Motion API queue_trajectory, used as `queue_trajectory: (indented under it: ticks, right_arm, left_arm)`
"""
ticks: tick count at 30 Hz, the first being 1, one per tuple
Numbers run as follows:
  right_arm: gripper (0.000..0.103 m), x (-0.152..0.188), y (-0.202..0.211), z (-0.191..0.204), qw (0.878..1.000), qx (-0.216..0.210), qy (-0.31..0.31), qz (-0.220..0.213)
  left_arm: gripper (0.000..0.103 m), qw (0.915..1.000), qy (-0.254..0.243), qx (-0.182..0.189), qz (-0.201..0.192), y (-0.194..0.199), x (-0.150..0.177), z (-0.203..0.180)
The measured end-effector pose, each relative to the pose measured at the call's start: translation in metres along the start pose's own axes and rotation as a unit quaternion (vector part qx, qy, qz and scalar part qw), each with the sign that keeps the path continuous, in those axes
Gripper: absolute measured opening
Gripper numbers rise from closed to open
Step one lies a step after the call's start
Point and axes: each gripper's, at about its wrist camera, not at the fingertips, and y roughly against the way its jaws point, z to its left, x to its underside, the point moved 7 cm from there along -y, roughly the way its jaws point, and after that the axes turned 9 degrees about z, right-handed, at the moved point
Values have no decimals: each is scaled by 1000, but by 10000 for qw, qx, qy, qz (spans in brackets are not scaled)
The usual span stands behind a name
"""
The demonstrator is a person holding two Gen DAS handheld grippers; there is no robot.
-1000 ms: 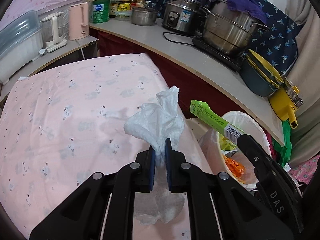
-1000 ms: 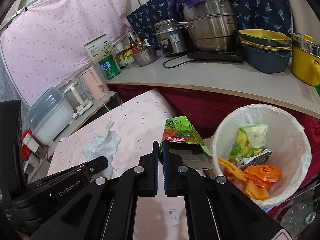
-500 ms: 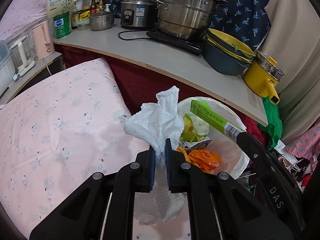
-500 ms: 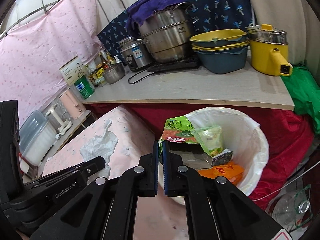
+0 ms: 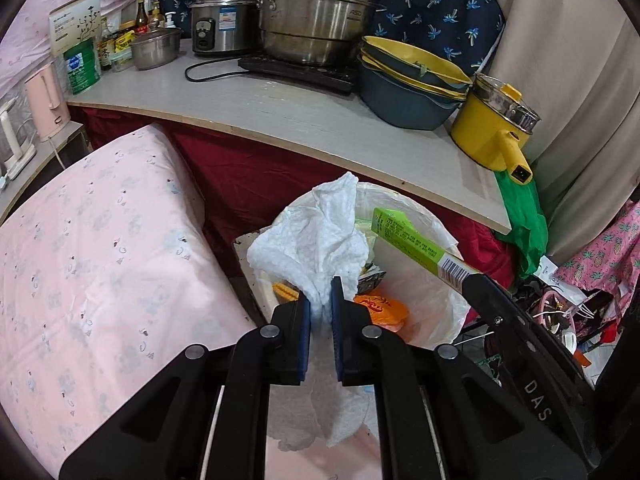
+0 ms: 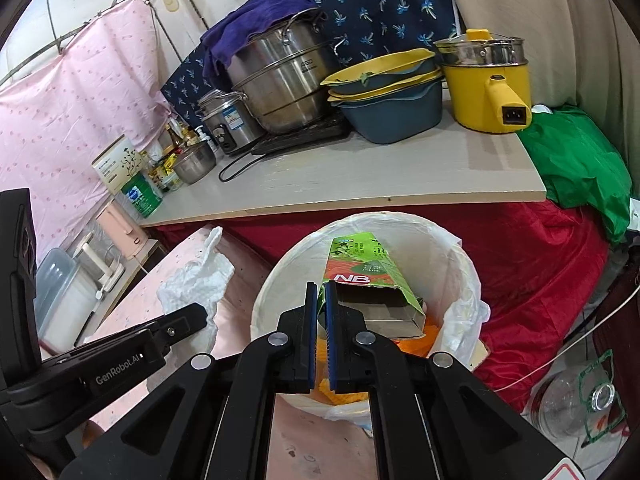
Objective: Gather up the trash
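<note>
My left gripper (image 5: 320,308) is shut on a crumpled white paper towel (image 5: 316,248) and holds it over the near-left rim of the white-lined trash bin (image 5: 436,304). My right gripper (image 6: 321,308) is shut on an open green carton (image 6: 368,276) marked NB and holds it above the bin (image 6: 276,280). The carton also shows in the left wrist view (image 5: 416,246), and the paper towel shows in the right wrist view (image 6: 200,276). Orange and green wrappers (image 5: 380,308) lie inside the bin.
A pink-covered table (image 5: 96,248) lies to the left of the bin. Behind it a grey counter (image 5: 304,112) carries steel pots (image 5: 316,12), stacked bowls (image 5: 408,84) and a yellow pot (image 5: 496,128). A red cloth (image 6: 532,256) and green bag (image 6: 580,164) are on the right.
Both grippers have moved right from over the pink table to over the bin, each still holding its item. The bin now sits directly beneath the carton and the towel.
</note>
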Motion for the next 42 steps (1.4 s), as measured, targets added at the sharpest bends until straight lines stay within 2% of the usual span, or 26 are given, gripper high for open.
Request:
queue_trajectory:
  ticks: [9, 10, 14, 17, 26, 31, 37, 40, 42]
  right_arm:
    - [4, -4, 1, -20, 9999, 72, -136, -38]
    - [4, -4, 0, -22, 9998, 81, -153, -34]
    - [4, -4, -3, -25, 9998, 95, -185, -2]
    - [4, -3, -7, -25, 9998, 90, -182, 25]
    - [4, -3, -19, -16, 9999, 14, -115, 109]
    - [4, -2, -32, -5, 9997, -79, -15, 244]
    - [15, 15, -65, -2, 9965, 27, -22, 831]
    - [25, 20, -61, -3, 9964, 60, -22, 842]
    - [27, 22, -54, -3, 9968, 110, -3, 789]
  left_arm:
    - [10, 9992, -175, 345, 14, -16, -9, -21]
    - [13, 9992, -174, 358, -3, -18, -9, -22]
    - [38, 9991, -134, 397, -78, -22, -12, -23]
    - [48, 9991, -113, 384, -113, -23, -14, -21]
    - [49, 9997, 26, 224, -91, -26, -10, 0]
    - [49, 9999, 87, -1, -134, -25, -8, 14]
    - [49, 9995, 167, -229, -157, -22, -1, 33]
    - [55, 9989, 244, -341, -200, -18, 3, 44]
    - [55, 9986, 309, -378, -222, -15, 5, 49]
